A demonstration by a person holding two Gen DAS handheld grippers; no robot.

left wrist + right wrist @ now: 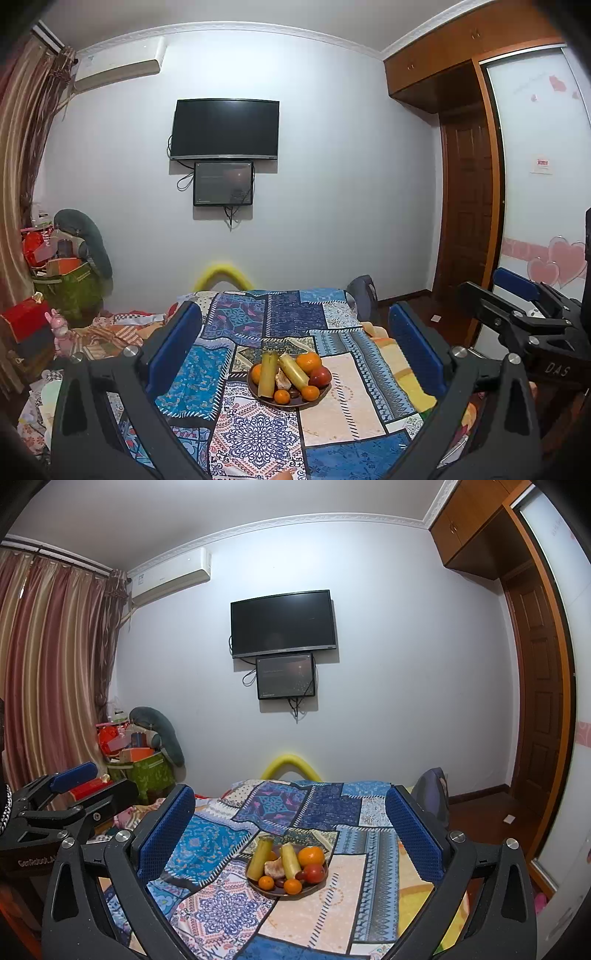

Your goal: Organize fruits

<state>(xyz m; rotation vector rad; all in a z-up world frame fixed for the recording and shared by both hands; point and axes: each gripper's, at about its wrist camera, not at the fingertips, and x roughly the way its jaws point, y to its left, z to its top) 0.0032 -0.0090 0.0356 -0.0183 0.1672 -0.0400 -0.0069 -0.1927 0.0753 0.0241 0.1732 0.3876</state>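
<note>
A brown bowl (255, 392) of fruit sat on the patchwork bed cover (343, 398). The left gripper (295, 354) and right gripper (291, 830) both had fingers wide apart, holding nothing.

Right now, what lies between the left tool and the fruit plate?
Only patchwork bedcover lies between the left tool and the fruit plate, seen in the left wrist view.

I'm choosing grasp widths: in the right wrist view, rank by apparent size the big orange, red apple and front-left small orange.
1. Big orange
2. Red apple, only slightly smaller
3. Small orange, though it sits slightly nearer
</note>
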